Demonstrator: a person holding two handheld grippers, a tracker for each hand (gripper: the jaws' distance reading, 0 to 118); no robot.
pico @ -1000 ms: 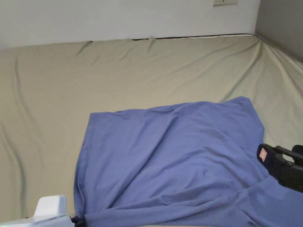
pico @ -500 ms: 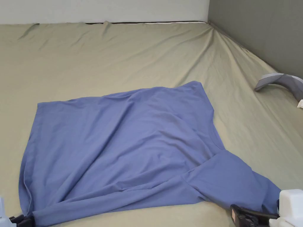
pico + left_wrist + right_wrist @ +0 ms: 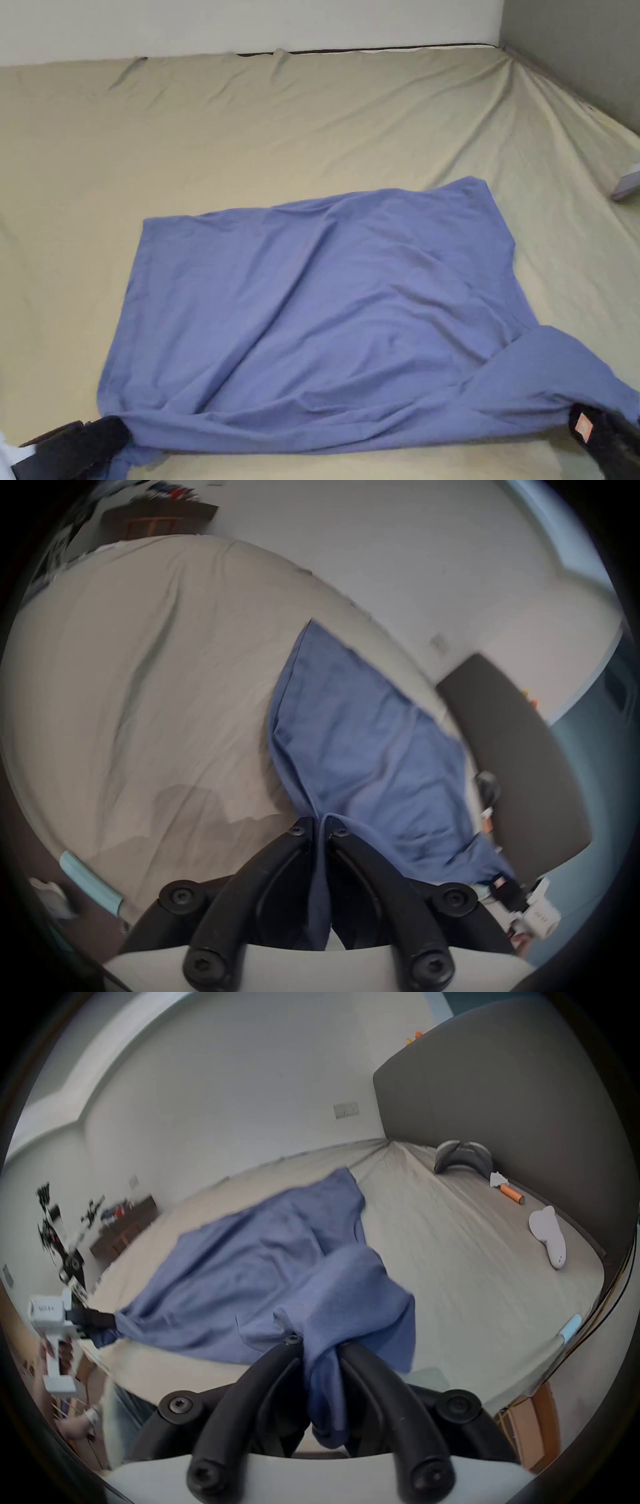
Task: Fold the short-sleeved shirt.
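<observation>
Across the lower half of the head view, the blue cotton short-sleeved shirt (image 3: 325, 325) lies on the beige-sheeted bed (image 3: 281, 125), its near edge stretched between corners: left tool (image 3: 75, 447) lower left, right tool (image 3: 603, 437) lower right, each pinching fabric, body extending away.

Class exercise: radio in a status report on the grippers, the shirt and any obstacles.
Left gripper shut on shirt, near corner. Right gripper shut on shirt's other near corner. Shirt spread on bed sheet, wrinkled, unfolded. Nothing on the shirt.
</observation>
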